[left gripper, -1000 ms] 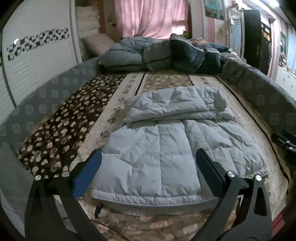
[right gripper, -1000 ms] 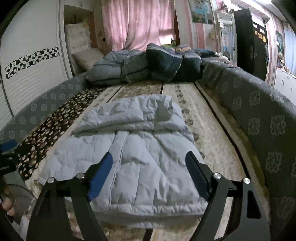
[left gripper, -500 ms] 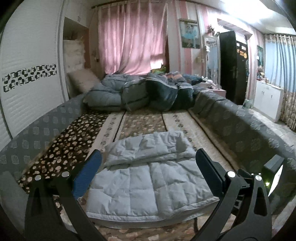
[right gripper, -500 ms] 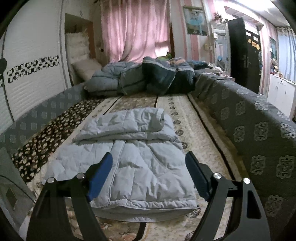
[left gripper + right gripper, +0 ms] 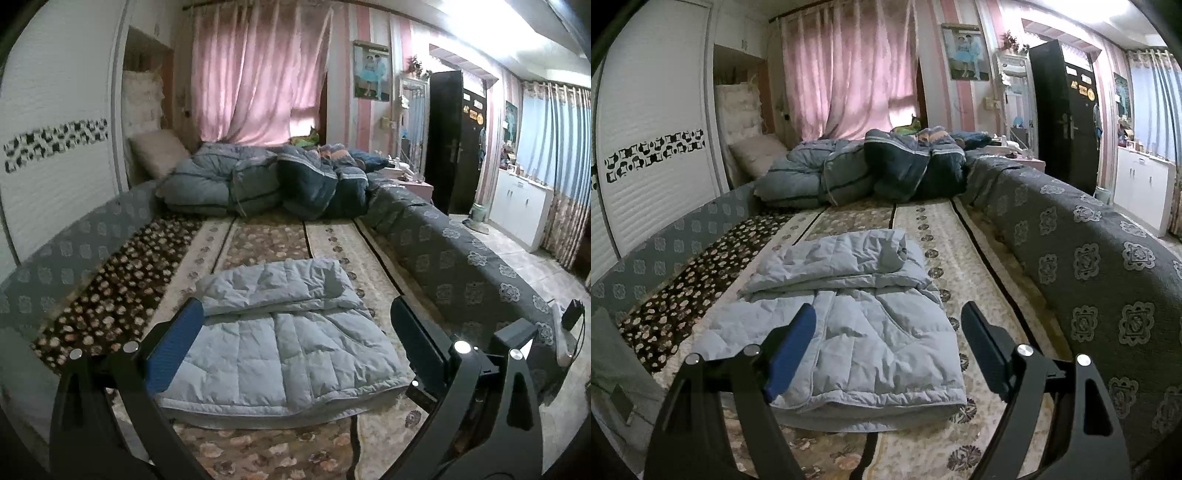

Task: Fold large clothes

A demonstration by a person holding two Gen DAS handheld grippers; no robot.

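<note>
A light blue quilted down jacket (image 5: pixel 280 332) lies flat on the patterned bed cover, its far part folded over into a thick band (image 5: pixel 273 284). It also shows in the right wrist view (image 5: pixel 857 325). My left gripper (image 5: pixel 295 332) is open and empty, raised above and short of the jacket's near hem. My right gripper (image 5: pixel 888 332) is open and empty, also held back from the near hem. The back of the right gripper (image 5: pixel 513 336) shows at the left view's right edge.
A pile of dark blue duvets (image 5: pixel 273 181) and a pillow (image 5: pixel 159 151) lie at the bed's far end. A grey patterned padded rail (image 5: pixel 1089 251) runs along the right, a white wardrobe (image 5: pixel 55 155) along the left. A black cord (image 5: pixel 868 450) lies by the near edge.
Both grippers have pulled back and up from the jacket, so it looks smaller and more of the room shows. The jacket has not moved.
</note>
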